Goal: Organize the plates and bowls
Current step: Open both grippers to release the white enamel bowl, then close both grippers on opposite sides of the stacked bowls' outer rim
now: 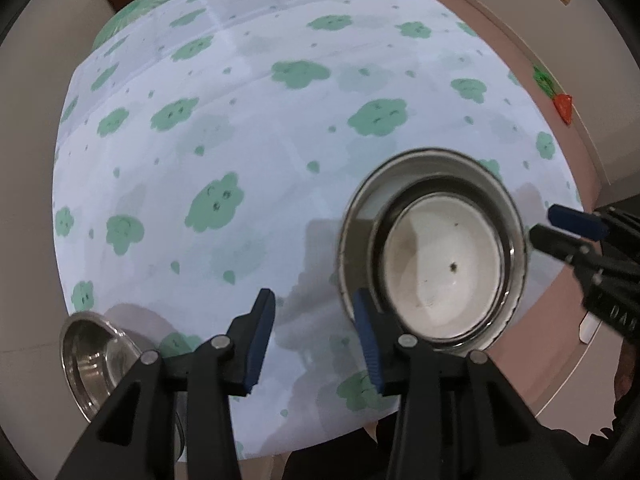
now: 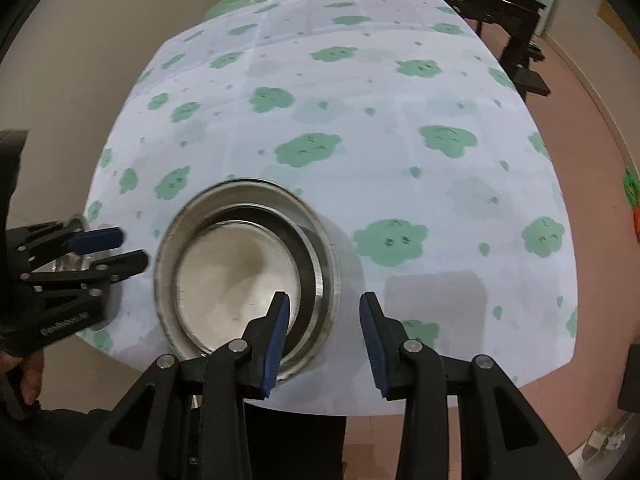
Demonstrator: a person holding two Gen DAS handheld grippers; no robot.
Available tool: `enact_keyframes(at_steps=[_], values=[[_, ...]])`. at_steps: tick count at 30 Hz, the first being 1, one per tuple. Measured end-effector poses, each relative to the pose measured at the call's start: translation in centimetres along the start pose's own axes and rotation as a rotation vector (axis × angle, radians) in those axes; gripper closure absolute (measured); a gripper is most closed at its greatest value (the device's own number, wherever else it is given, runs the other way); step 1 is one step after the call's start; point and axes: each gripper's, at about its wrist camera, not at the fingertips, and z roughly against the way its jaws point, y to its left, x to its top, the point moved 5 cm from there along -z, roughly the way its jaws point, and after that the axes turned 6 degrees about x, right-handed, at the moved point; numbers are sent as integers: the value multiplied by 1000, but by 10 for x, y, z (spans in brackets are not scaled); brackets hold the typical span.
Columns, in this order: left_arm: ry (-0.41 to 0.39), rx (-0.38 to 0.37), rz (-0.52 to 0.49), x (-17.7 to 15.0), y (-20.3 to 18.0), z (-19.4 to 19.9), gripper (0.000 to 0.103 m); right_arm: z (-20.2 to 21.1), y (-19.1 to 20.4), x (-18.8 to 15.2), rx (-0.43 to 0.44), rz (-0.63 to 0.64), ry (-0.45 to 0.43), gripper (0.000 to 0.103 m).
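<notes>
A stack of steel bowls [image 1: 356, 216] with a white bowl [image 1: 444, 268] nested inside sits on the table near its front edge; it also shows in the right wrist view [image 2: 320, 248], with the white bowl [image 2: 236, 280] inside. A second steel bowl [image 1: 90, 360] lies at the table's front left corner. My left gripper [image 1: 316, 344] is open and empty, hovering left of the stack. My right gripper [image 2: 324, 340] is open and empty, its left finger over the stack's near rim.
The table wears a white cloth with green cloud prints [image 1: 280, 140]. A dark wooden table [image 2: 480, 4] stands beyond the far edge. Pink floor [image 2: 580, 92] lies to the right, with a red and green item [image 1: 562, 106] on it.
</notes>
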Motion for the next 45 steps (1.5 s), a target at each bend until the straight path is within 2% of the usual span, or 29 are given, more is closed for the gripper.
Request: enact_keyframes(at_steps=[8,20,25,28,30,36,40,41,45], values=[[40,-11,9,-6,-3,-11,62,-8,-14,-4,-12,-21,15,64],[76,-30,11,-7,-11,-26,63,-22,-20,-7,17,-39,33,64],[100,-51,24,-8,-13,-35,66,-25,-17,-2,25,-35,29,72],[107,-68,27,-7,-13,-38,74,-26,-15,0,37,-33,31,81],[108,-83,15,-6,-17,-38,84,-29,-14,0,61,-42,38,88],[106,-80,-16,-4,-23,-41,96,-34,-12,1,73,-36,46,91],[108,-71,-24,-5,-24,-41,96,-36,-12,4,75,-34,56,93],[111,-77,-15,-5,-23,-42,96,-37,-11,5,82,-33,57,97],[118,-82,-7,-6,-20,-39,96,-34,-10,4,86,-44,52,97]])
